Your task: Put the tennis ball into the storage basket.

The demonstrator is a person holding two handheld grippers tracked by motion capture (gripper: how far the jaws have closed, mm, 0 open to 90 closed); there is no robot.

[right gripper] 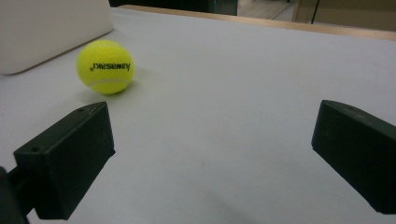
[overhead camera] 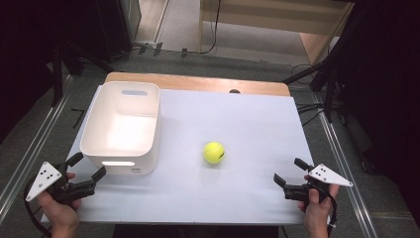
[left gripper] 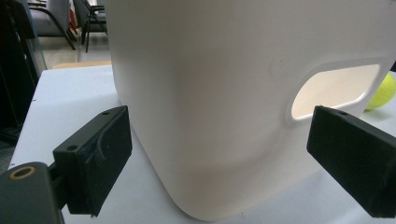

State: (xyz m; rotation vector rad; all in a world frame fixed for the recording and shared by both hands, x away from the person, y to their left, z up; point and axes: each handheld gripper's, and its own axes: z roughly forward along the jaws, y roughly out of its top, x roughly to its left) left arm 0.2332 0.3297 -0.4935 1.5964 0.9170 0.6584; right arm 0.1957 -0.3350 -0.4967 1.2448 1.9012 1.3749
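While we look down from the high view, we see a white worktop (overhead camera: pixel 237 119) with a wooden strip along its far edge. A white bin (overhead camera: pixel 121 126) stands on the left half of the worktop, reaching from near the far left corner most of the way toward the near edge; it is open on top, with a slot handle cut into its far wall and another in its near wall. A yellow ball (overhead camera: pixel 214 152) lies on the bare worktop to the right of the bin, near the middle and clearly apart from the bin.

Our left gripper (overhead camera: pixel 85 168) sits at the near left corner, held in the left hand (overhead camera: pixel 59 210), its jaws spread wide and empty, pointing at the bin's near left corner. In the left gripper view the bin (left gripper: pixel 210 107) fills the space between and beyond the two jaws, its rounded corner close to us and the handle slot toward the right jaw; we cannot tell whether either jaw touches the wall. The ball (left gripper: pixel 380 92) peeks out past the bin's right side.

Our right gripper (overhead camera: pixel 289 171) is at the near right corner, held in the right hand (overhead camera: pixel 316 210), jaws likewise spread wide with nothing between them. In the right gripper view the ball (right gripper: pixel 105 66) lies ahead and to the left, black lettering on it, just beside the bin (right gripper: pixel 51 28).
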